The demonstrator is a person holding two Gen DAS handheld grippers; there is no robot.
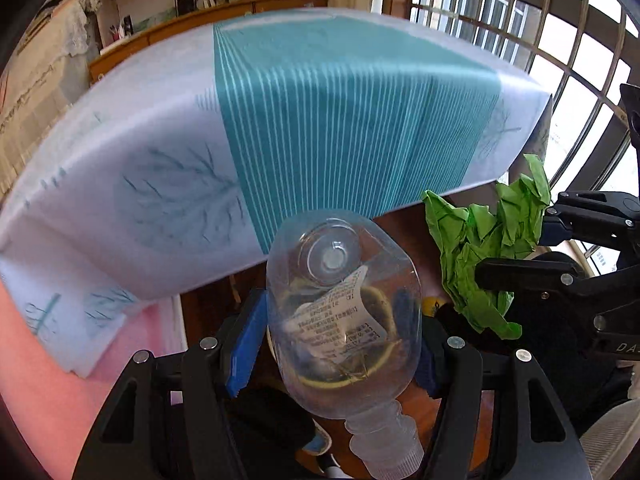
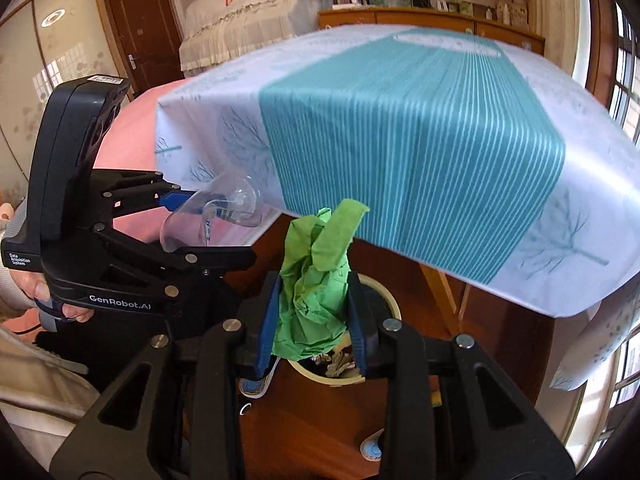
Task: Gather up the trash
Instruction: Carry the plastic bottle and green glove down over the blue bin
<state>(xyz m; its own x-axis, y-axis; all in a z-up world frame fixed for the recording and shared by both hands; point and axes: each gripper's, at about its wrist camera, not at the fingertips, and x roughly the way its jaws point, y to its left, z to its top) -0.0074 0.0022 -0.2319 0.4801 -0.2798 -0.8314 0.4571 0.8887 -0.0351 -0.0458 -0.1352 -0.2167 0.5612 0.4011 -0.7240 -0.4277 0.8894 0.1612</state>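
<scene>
My left gripper (image 1: 340, 344) is shut on a clear plastic bottle (image 1: 344, 312), bottom pointing forward, held in the air off the table's edge. My right gripper (image 2: 314, 320) is shut on a crumpled green paper (image 2: 316, 292) and holds it above a round cream trash bin (image 2: 390, 296) on the floor, which has scraps inside. In the left wrist view the green paper (image 1: 484, 248) and right gripper (image 1: 520, 256) are just to the right of the bottle. In the right wrist view the left gripper (image 2: 188, 224) with the bottle (image 2: 216, 216) is to the left.
A table with a white and teal striped cloth (image 1: 320, 112) fills the view ahead; its edge hangs over the bin area. The wooden floor (image 2: 304, 432) is below, with a shoe (image 2: 256, 386). A barred window (image 1: 560, 40) is to the right, and a pink bed (image 2: 132, 132) to the left.
</scene>
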